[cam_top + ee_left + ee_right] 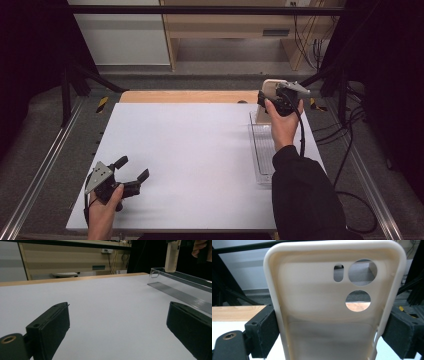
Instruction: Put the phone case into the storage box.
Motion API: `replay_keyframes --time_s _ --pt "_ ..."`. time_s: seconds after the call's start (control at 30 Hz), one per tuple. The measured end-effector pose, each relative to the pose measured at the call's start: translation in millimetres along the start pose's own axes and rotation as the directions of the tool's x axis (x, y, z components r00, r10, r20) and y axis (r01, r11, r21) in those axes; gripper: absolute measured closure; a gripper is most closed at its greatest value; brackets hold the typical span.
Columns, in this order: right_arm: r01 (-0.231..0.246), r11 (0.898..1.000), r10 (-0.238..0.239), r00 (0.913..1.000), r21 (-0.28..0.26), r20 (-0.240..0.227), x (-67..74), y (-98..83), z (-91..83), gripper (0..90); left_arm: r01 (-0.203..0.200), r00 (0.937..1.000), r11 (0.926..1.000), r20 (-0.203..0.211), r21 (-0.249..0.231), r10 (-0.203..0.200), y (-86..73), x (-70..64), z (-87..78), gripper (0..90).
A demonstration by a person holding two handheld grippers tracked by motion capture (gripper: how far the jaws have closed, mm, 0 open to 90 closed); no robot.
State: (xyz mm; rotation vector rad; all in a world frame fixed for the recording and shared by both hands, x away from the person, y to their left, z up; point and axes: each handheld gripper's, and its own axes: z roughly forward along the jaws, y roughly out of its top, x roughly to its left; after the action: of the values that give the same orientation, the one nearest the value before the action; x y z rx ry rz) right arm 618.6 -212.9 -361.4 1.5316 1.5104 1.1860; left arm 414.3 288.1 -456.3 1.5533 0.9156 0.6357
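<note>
The right gripper [274,95] has its fingers clamped across the width of a phone case [332,302], held upright above the far end of the clear tray [261,150]; left gripper [131,172], fingers apart, rests well away on the surface [190,150]

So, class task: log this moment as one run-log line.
right tongs: shut on phone case, held above clear tray | left tongs: open, empty, near front-left of table
</note>
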Motion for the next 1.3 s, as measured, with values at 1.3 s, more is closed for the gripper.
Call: replay_keyframes --time_s 1.3 --pt "0.028 0.999 -0.029 0.999 0.038 0.033 -0.3 -21.0 15.5 11.4 -0.011 0.9999 0.9999 0.011 -0.003 0.011 -0.1 -1.5 0.7 4.5"
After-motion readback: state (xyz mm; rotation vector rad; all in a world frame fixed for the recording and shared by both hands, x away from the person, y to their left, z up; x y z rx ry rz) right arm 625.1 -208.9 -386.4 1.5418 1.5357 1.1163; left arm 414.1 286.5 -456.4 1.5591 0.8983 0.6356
